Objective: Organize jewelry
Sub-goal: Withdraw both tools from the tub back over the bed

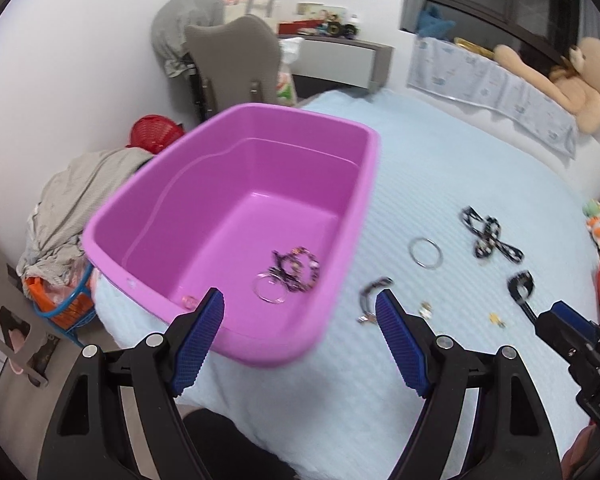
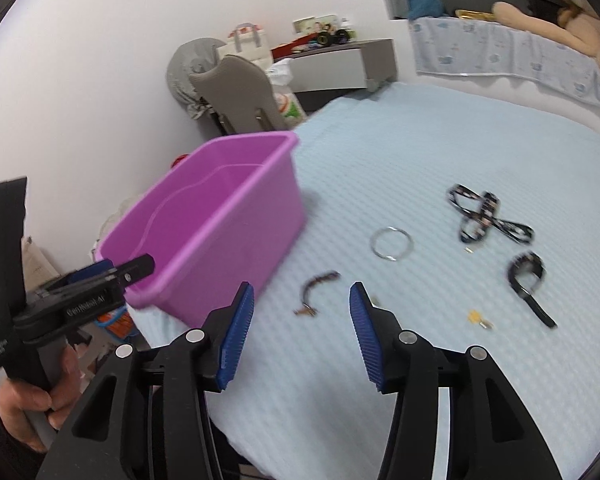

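A purple plastic tub sits on the light blue bed; it also shows in the right wrist view. Inside it lie a silver bangle and a dark beaded bracelet. On the bed lie a brown bracelet, a silver bangle, a patterned black strap, a black band and small gold earrings. My left gripper is open and empty over the tub's near rim. My right gripper is open and empty just above the brown bracelet.
A grey chair with clothes stands behind the tub. A laundry pile and a red basket sit left of the bed. A teddy bear lies at the far headboard. The bed's near edge is below the grippers.
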`<move>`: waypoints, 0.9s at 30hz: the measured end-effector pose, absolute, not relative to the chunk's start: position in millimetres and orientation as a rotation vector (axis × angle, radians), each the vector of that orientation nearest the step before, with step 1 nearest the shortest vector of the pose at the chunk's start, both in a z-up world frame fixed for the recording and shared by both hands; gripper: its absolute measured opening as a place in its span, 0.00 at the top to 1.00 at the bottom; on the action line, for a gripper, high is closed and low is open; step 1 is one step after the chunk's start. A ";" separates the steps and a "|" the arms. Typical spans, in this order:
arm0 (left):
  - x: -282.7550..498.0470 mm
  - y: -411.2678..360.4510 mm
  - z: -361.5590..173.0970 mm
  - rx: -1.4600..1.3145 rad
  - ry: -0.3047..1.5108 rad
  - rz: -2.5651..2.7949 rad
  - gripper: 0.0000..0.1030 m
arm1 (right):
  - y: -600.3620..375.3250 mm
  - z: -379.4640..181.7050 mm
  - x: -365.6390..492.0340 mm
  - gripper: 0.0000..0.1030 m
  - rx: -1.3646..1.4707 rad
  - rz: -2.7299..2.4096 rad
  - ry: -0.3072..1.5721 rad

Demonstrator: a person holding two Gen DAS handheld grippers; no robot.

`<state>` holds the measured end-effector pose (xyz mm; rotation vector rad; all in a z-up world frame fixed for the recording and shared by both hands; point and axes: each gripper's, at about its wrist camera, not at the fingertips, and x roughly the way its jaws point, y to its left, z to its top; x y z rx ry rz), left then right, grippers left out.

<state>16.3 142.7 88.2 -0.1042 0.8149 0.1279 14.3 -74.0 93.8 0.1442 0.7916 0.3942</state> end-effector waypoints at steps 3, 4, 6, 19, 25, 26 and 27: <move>7.2 121.4 84.9 -0.087 0.804 0.087 0.25 | -96.3 85.6 -3.2 0.53 0.142 0.343 0.793; 4.7 113.9 83.0 -0.085 0.800 0.072 0.25 | -101.9 83.4 -8.2 0.53 0.143 0.330 0.792; 1.2 102.1 79.5 -0.082 0.795 0.046 0.24 | -118.7 77.6 -19.7 0.53 0.150 0.295 0.787; 4.1 30.2 25.2 -0.026 0.848 -0.081 0.24 | -185.9 25.1 -43.3 0.52 0.245 0.154 0.819; 25.9 19.5 2.4 -0.011 0.850 -0.063 0.24 | -201.2 0.7 -25.0 0.50 0.239 0.124 0.824; 30.5 18.3 -2.7 -0.014 0.855 -0.059 0.24 | -202.7 -3.2 -20.2 0.50 0.233 0.123 0.824; 37.3 16.7 -9.3 -0.017 0.861 -0.053 0.24 | -204.1 -6.5 -15.7 0.50 0.227 0.123 0.825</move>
